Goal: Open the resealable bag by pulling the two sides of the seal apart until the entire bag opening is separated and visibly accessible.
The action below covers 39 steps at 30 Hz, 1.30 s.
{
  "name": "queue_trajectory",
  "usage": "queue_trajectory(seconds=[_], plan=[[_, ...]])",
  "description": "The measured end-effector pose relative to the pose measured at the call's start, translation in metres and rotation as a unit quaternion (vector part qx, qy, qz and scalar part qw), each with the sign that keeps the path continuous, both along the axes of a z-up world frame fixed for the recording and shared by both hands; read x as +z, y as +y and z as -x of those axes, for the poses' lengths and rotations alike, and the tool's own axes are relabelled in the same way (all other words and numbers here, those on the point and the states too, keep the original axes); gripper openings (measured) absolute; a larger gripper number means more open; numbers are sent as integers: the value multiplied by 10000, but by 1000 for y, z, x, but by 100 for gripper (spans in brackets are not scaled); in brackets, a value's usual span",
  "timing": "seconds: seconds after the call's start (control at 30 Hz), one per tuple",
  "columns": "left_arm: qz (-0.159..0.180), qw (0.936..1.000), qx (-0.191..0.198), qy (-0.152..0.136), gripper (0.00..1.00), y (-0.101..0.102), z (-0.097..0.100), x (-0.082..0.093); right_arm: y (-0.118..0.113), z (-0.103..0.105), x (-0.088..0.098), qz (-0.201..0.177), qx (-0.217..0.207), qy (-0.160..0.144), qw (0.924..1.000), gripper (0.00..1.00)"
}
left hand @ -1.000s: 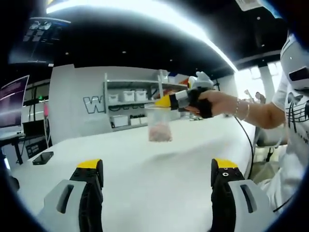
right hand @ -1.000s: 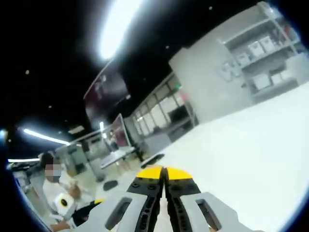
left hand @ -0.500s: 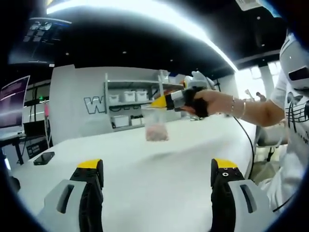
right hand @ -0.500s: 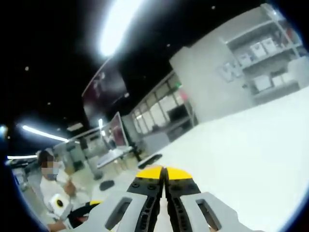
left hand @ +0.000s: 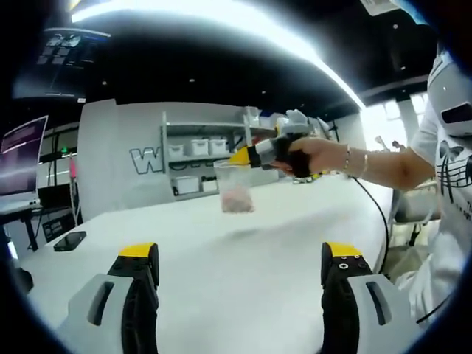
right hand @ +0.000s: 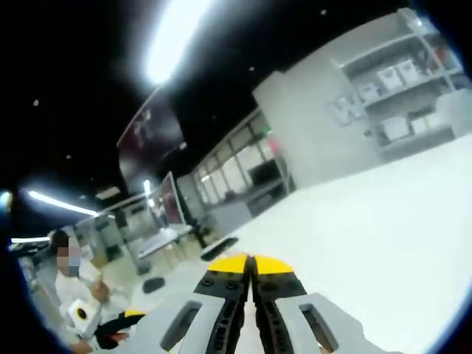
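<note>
Lettering on the back wall

I can read only a large "W" on the white wall (left hand: 118, 158); the shelving (left hand: 199, 158) covers the rest.

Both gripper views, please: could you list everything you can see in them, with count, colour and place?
resealable bag: one, clear with pinkish contents, hanging above the table from the right gripper.
table: one, white, under both grippers.
phone: one, dark, lying flat near the table's far left edge in the left gripper view.
shelving unit: one, pale metal, holding white bins, against the far wall.
monitor: one, dark with a purple glow, at the left edge of the left gripper view.
seated person: one, in white, low left in the right gripper view.
left gripper: yellow-tipped jaws wide apart, holding nothing.
right gripper: yellow-tipped jaws closed on the bag's top edge.
hand: one, holding the right gripper, bracelets on the wrist.
</note>
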<state>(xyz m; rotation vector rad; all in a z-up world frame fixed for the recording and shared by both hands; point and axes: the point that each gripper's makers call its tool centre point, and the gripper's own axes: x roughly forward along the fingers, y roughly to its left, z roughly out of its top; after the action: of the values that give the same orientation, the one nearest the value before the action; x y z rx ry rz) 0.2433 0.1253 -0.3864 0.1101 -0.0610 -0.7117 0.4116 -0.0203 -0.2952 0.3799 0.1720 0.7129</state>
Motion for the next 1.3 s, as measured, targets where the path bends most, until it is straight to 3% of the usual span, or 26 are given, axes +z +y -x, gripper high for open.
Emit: queue_trajectory(seconds=[0.7,1.3], plan=[[-59,10000,-33,9,89,-1,2,-4,-19,-38,-14,219,-342,219,9989,0],[-31,10000,-11,10,88,3,-5,-4,-18,-67,-18,305,-464,309,9980,0]])
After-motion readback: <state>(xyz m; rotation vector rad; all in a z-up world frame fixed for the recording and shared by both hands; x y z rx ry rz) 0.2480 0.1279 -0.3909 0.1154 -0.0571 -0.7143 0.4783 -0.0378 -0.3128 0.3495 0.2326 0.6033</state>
